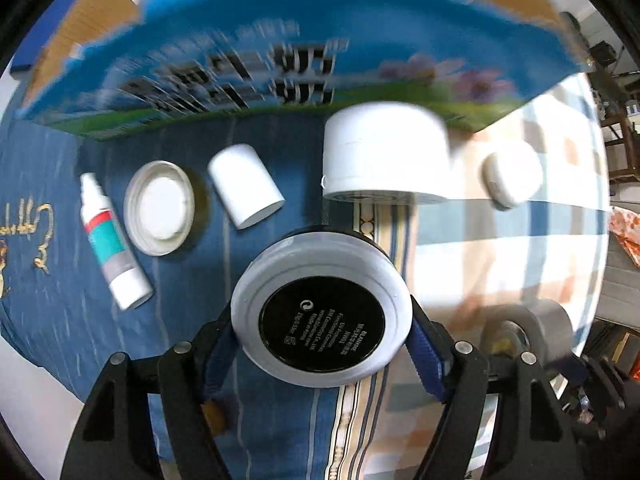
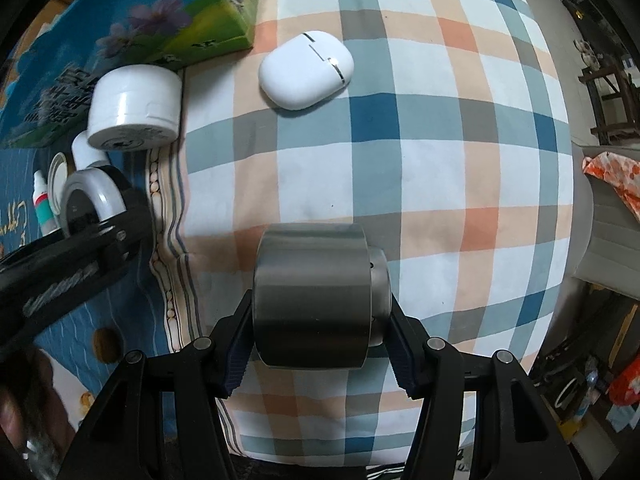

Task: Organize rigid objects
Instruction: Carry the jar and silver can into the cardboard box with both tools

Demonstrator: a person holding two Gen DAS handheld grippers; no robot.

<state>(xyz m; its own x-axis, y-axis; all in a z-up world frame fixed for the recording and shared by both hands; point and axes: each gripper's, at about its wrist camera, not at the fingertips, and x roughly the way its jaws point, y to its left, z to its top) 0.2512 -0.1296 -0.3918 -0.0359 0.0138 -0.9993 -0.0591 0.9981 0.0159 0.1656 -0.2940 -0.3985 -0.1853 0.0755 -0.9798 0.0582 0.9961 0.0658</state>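
Note:
My left gripper [image 1: 322,340] is shut on a round grey jar with a black base label [image 1: 322,318], held above the blue cloth. It also shows in the right wrist view [image 2: 90,200]. My right gripper [image 2: 320,340] is shut on a metal cylinder [image 2: 314,296] over the checked cloth. On the blue cloth lie a spray bottle [image 1: 110,236], a round lid [image 1: 160,208] and a white tube cap [image 1: 246,184]. A large white jar [image 1: 384,156] lies on its side; it also shows in the right wrist view [image 2: 134,108]. A white earbud case [image 2: 306,70] lies on the checked cloth.
A blue printed cardboard box [image 1: 280,48] stands at the back, behind the white jar. The right gripper's metal cylinder shows at the left view's lower right [image 1: 532,332]. An orange patterned cloth [image 2: 616,178] lies off the bed at the right.

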